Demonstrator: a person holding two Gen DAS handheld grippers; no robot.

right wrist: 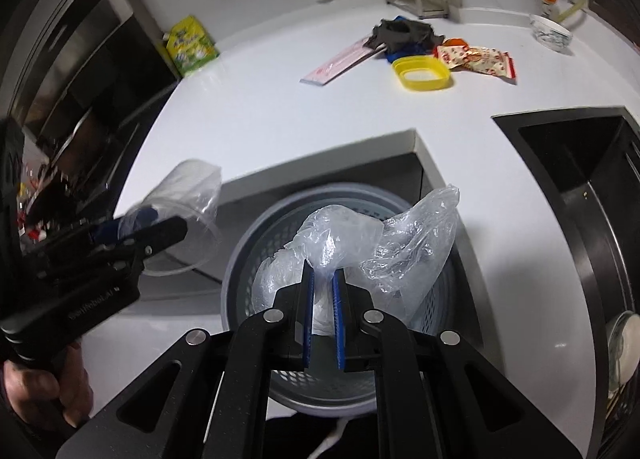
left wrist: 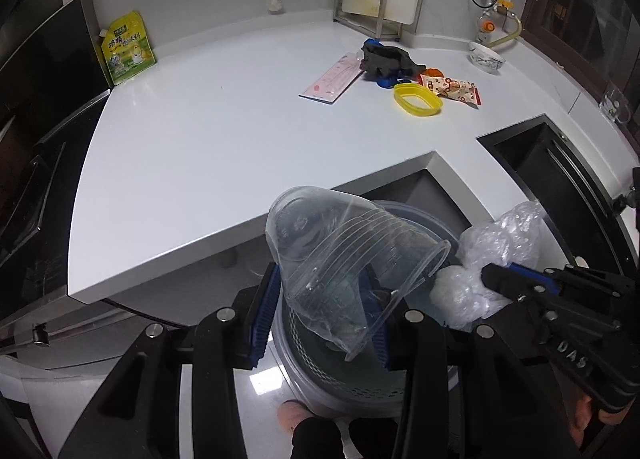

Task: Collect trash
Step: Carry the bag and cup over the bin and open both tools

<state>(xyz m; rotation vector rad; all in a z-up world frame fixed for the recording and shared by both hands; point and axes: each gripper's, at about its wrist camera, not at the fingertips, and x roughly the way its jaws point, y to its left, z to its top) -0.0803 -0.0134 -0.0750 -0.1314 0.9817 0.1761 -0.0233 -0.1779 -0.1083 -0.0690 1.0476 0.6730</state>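
Observation:
My left gripper (left wrist: 324, 311) is shut on a stack of clear plastic cups (left wrist: 340, 259), tilted over the grey perforated trash basket (left wrist: 344, 391). The cups also show in the right wrist view (right wrist: 188, 203), held by the left gripper (right wrist: 160, 235) left of the basket (right wrist: 440, 299). My right gripper (right wrist: 323, 279) is shut on a crumpled clear plastic bag (right wrist: 384, 235), held right over the basket's opening. In the left wrist view the right gripper (left wrist: 496, 279) and the bag (left wrist: 496, 243) sit at the basket's right side.
On the white counter (left wrist: 220, 147) lie a yellow lid (left wrist: 418, 99), a snack wrapper (left wrist: 452, 89), a dark cloth (left wrist: 388, 57), a pink paper strip (left wrist: 334, 81), a yellow-green pouch (left wrist: 126, 47) and a bowl (left wrist: 486, 57). A dark sink (right wrist: 580, 163) is at the right.

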